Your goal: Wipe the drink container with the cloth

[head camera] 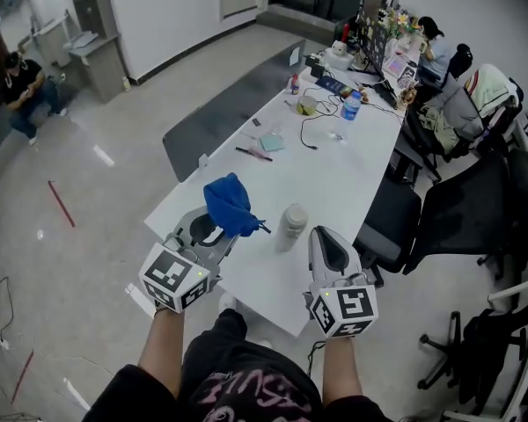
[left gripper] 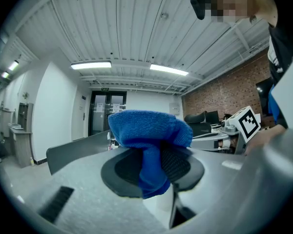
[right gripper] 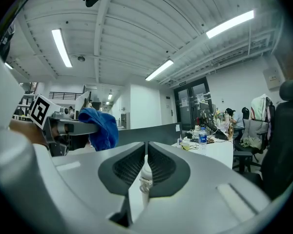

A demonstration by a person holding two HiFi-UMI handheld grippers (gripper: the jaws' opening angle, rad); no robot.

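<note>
The left gripper [head camera: 218,234] sits in the lower left of the head view. Its jaws are clamped on a blue terry cloth [left gripper: 149,128]. In the left gripper view the cloth bunches above the pads, and a narrow fold hangs down between them. The cloth covers the jaw tips in the head view.

The right gripper [right gripper: 146,162] appears at lower centre-right of the head view. Its jaws are closed to a thin slit and hold nothing.

The pale cylindrical drink container [head camera: 290,227] stands upright on the white tabletop [head camera: 352,174], near the tabletop's near edge. It is between the two grippers and just left of the right gripper's tip. The right gripper view shows only a sliver of the container, through the slit below the pads. The left gripper view shows a pale shape under the jaws that cannot be identified.

The far end of the tabletop, at upper centre, carries a clear water bottle [head camera: 352,105], cables and small items too small to make out. Black office chairs [head camera: 475,209] line the right side. Both forearms are cut off at the bottom edge.
</note>
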